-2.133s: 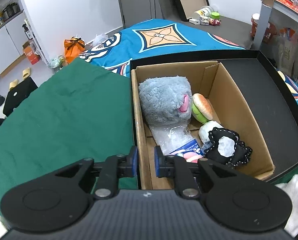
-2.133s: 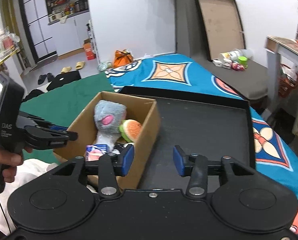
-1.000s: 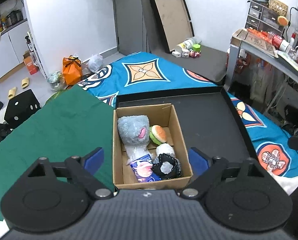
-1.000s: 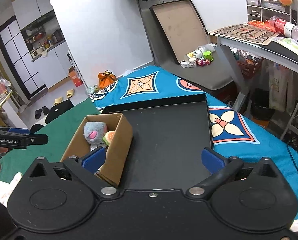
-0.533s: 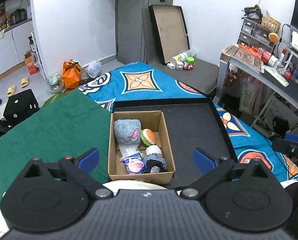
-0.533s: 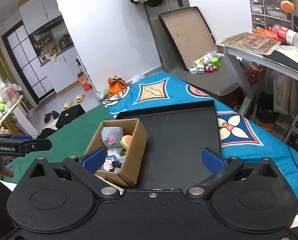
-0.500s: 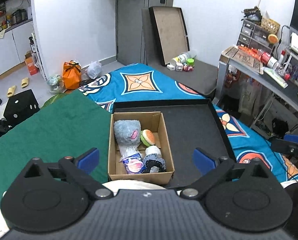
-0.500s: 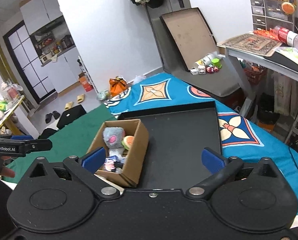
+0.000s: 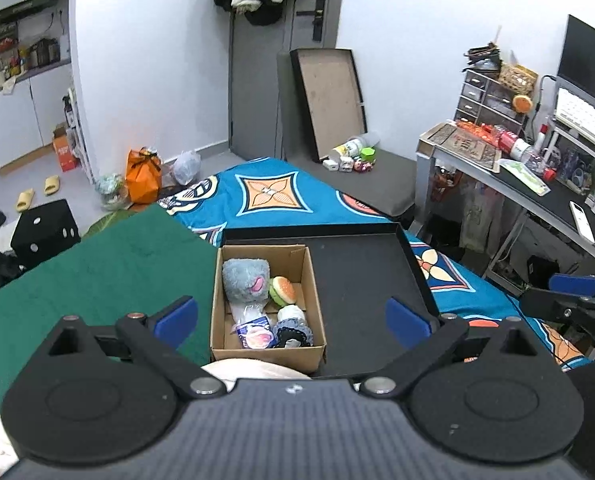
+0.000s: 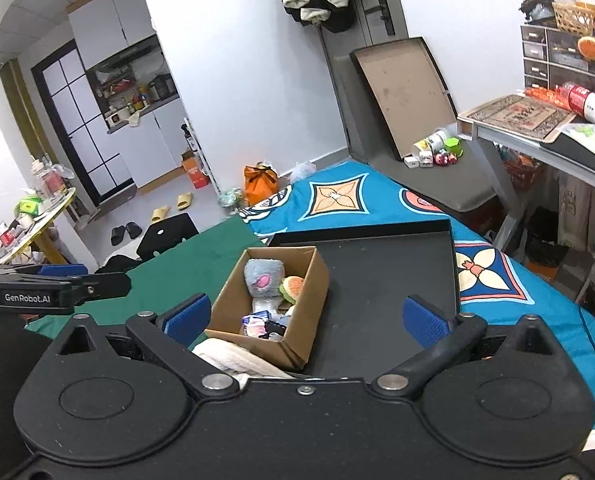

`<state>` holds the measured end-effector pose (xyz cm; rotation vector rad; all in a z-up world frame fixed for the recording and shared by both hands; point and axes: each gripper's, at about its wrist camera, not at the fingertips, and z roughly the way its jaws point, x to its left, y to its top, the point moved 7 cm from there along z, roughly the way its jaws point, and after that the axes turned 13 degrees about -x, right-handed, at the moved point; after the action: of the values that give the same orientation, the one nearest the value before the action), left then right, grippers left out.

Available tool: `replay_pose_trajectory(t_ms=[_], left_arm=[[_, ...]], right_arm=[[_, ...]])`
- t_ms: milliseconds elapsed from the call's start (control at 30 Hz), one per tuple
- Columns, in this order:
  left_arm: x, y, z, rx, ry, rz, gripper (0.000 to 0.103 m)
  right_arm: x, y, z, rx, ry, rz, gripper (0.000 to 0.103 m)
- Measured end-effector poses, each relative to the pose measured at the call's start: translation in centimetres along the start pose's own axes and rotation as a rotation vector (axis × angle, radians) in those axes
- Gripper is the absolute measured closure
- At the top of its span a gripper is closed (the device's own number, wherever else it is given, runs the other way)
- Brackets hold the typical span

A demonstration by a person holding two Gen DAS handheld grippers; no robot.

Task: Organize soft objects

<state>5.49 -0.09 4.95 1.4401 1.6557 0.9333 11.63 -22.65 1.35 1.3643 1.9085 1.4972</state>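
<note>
In the left end of the black tray (image 9: 361, 229), the cardboard box (image 9: 266, 352) is holding the gray plush (image 9: 244, 280), burger toy (image 9: 283, 290) and other soft pieces together, while the left gripper (image 9: 291, 318) and right gripper (image 10: 303, 318) are hanging spread and empty above, likely finished.

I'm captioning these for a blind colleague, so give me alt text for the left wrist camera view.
An open cardboard box holding a grey plush toy, a burger toy and other soft items sits in a black tray on a bed. The left gripper hangs wide open and empty in front of it. The right gripper shows at the right edge.
</note>
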Motion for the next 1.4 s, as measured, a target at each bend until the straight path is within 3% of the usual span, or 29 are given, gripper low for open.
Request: replay_pose_trajectory(t_ms=[433,667,1400], left_arm=[[-1.4,-0.4,-2.4,-0.044,0.009,0.046,0.003],[-1.4,-0.7,-2.6,-0.026,-0.003,0.006,0.003],[-2.1,-0.9,-2.7,-0.03,-0.005,0.01,0.003]], right_arm=[[1.2,0.1,-2.3,-0.038,-0.015,-0.002,0.0],[1.3,0.1,-2.8,-0.027,-0.031,-0.01,0.0],[0.9,-0.2,-3.6,-0.032,-0.058,-0.011,0.0]])
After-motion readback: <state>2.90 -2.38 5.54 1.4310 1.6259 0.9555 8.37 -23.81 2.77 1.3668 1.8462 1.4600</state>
